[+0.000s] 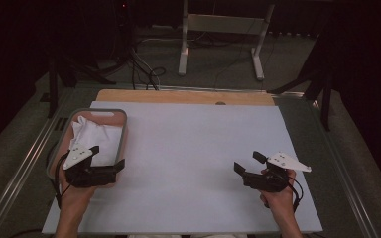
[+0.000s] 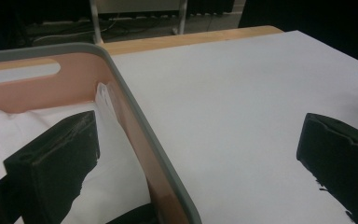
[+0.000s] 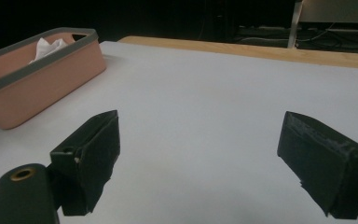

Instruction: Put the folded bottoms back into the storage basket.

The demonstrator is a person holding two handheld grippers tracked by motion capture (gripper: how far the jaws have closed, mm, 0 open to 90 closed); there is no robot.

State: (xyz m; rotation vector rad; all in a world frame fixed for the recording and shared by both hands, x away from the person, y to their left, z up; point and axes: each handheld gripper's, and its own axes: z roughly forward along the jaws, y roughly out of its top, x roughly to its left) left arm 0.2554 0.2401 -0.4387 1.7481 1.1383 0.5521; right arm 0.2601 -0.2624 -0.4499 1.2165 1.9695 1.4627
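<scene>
High view: the left tool [image 1: 108, 157] sits at the near right corner of the pink basket [image 1: 123, 130], jaws spread wide, one over the white cloth [image 1: 95, 136] inside and the other past the rim over the table [image 1: 193, 148]. The right tool [image 1: 248, 164] hovers well apart over the bare white top on the right, also wide open and holding nothing. The cloth lies crumpled in the basket at the table's left edge.

Left gripper view: the jaws straddle the basket's grey-edged wall [image 2: 142, 135] — the left jaw over the cloth [image 2: 116, 186], the right jaw above the table surface [image 2: 223, 107]. Nothing is gripped. By my reading this is the approach step: the tool is lined up at the basket, either to take the wall or to reach the cloth, and I cannot tell which. For the cloth, the next move calls for shifting inward past the rim, lowering onto a fold and closing.

Right gripper view: both jaws stand wide over the table [image 3: 200, 102]; the basket [image 3: 46, 79] lies far off to the left with a tuft of cloth [image 3: 46, 46] showing above its rim — out of this tool's reach for now.
</scene>
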